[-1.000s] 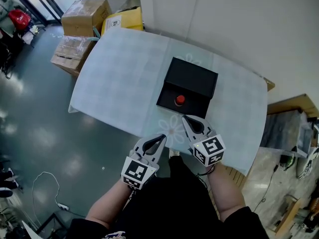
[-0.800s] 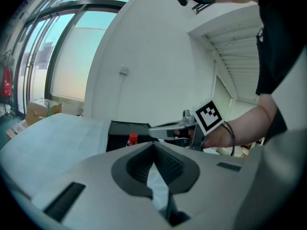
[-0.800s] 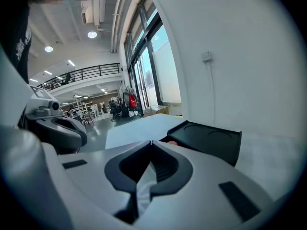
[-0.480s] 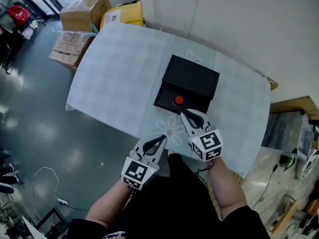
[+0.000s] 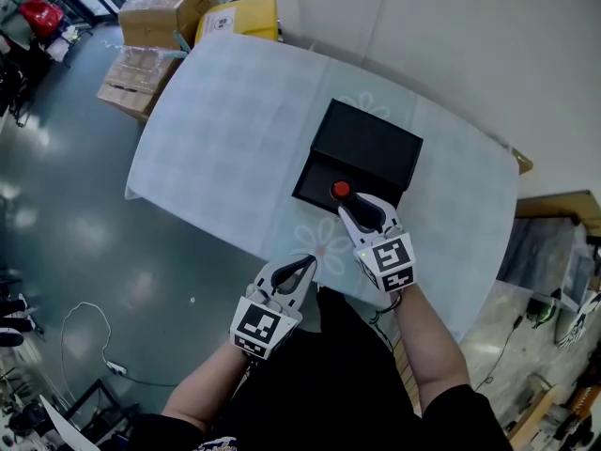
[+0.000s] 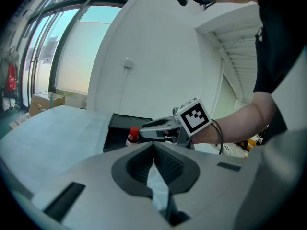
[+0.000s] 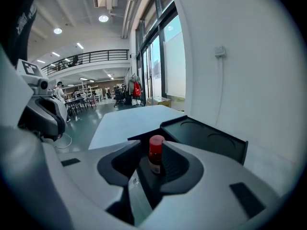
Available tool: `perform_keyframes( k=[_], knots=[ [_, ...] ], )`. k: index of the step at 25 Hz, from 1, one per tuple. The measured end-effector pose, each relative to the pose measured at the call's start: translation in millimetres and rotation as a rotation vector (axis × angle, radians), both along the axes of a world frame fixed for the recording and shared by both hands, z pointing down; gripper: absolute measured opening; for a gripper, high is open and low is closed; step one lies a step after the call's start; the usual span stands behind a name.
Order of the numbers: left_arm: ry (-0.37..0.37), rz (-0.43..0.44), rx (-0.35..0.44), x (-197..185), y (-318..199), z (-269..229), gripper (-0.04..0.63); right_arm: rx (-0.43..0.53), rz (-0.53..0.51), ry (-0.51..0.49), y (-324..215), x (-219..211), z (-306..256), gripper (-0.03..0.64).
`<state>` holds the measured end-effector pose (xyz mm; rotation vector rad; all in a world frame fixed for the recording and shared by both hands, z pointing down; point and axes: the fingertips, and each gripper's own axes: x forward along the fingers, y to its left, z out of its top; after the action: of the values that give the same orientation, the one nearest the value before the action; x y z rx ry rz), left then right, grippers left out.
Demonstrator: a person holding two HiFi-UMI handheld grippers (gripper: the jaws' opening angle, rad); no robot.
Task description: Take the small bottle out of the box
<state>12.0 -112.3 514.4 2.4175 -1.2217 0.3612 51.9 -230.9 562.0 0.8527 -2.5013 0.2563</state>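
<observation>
A black box (image 5: pixel 317 182) stands on the white-clothed table (image 5: pixel 225 130), its lid (image 5: pixel 368 145) tipped back. A small bottle (image 5: pixel 340 190) with a red cap stands upright in the box's near part. My right gripper (image 5: pixel 357 209) is at the box's near edge, just short of the bottle. Its jaws have just been opening and stand apart. In the right gripper view the bottle (image 7: pixel 156 153) shows in the gap between them, untouched. My left gripper (image 5: pixel 302 266) hangs shut and empty over the table's near edge. From it I see the bottle (image 6: pixel 133 135) and the right gripper (image 6: pixel 146 126).
Cardboard boxes (image 5: pixel 160 12) and a yellow box (image 5: pixel 239 17) sit on the floor beyond the table's far left corner. A white wall runs behind the table. A cable (image 5: pixel 80 341) lies on the floor at the left.
My right gripper has moved forward to the box's near edge and its jaws have spread apart. The left gripper has barely shifted.
</observation>
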Motion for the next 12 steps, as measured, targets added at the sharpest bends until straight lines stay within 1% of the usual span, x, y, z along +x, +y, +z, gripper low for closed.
perform_keyframes(
  k=[12],
  knots=[
    [-0.005,-0.045,-0.020,-5.5,-5.8,7.9,0.029,-0.010,-0.041,0.021,-17.7,-9.9,16.8,0.181]
  ],
)
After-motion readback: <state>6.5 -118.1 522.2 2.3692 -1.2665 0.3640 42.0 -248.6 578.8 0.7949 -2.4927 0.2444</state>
